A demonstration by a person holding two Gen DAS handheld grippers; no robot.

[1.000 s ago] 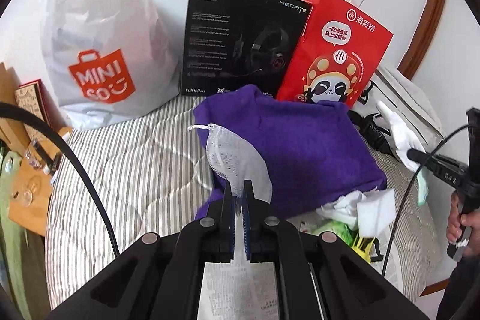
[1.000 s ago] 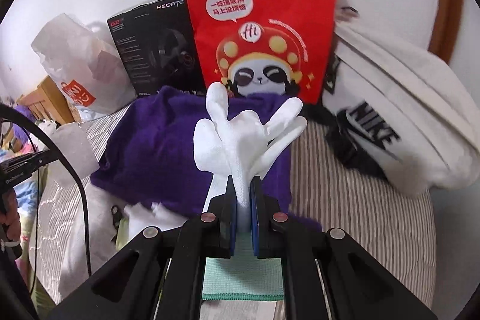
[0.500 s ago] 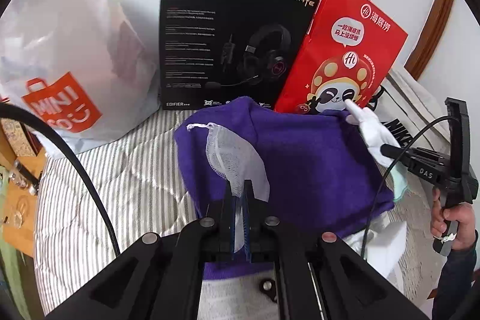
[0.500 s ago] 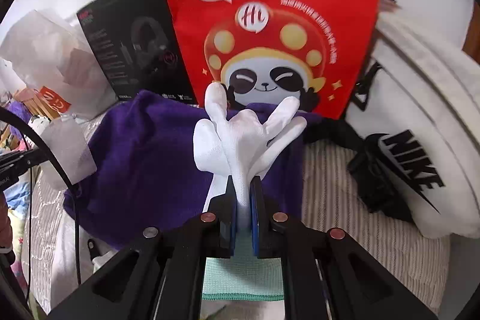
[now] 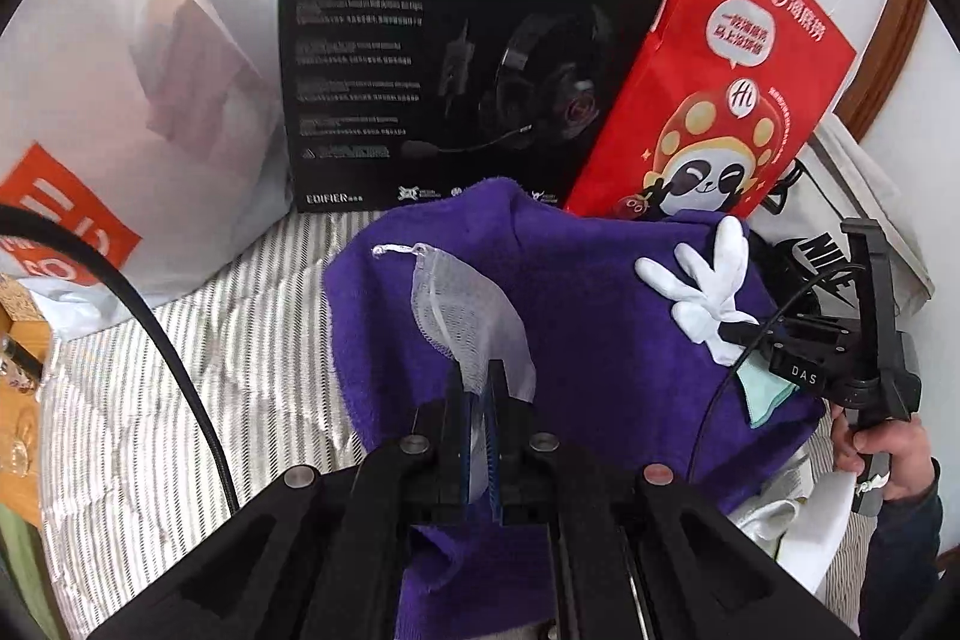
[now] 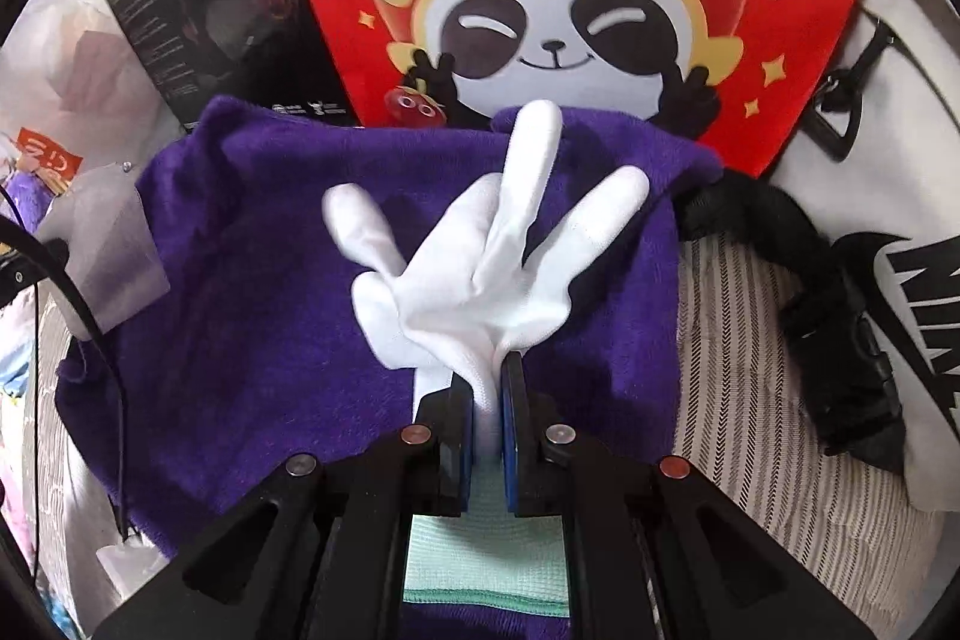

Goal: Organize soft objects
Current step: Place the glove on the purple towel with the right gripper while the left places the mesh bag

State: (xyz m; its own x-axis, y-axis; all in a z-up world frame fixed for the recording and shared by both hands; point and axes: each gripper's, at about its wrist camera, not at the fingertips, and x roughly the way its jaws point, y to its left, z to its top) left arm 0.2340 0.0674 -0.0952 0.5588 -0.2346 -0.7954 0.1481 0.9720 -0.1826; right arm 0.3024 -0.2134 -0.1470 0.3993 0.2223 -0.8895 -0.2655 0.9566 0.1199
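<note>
A purple towel [image 5: 600, 340] lies on the striped bed; it also shows in the right wrist view [image 6: 270, 280]. My left gripper [image 5: 479, 388] is shut on a white mesh drawstring pouch [image 5: 462, 304], held over the towel's left part. The pouch also shows at the left of the right wrist view [image 6: 102, 244]. My right gripper [image 6: 493, 388] is shut on the cuff of a white glove [image 6: 480, 256], whose fingers spread over the towel. The glove [image 5: 702, 286] and right gripper [image 5: 738, 331] show at the right of the left wrist view. A green cloth edge [image 6: 486, 550] hangs under the right gripper.
A red panda paper bag [image 5: 720, 82] and a black headset box [image 5: 456, 40] stand against the wall behind the towel. A white Miniso bag [image 5: 120, 130] stands at the left. A white Nike bag [image 6: 900, 220] with black straps lies at the right. The striped bedcover [image 5: 210, 370] surrounds the towel.
Both grippers have moved forward toward the wall and lower over the purple towel, each still holding its item. The right gripper with the glove now hangs over the towel's right part.
</note>
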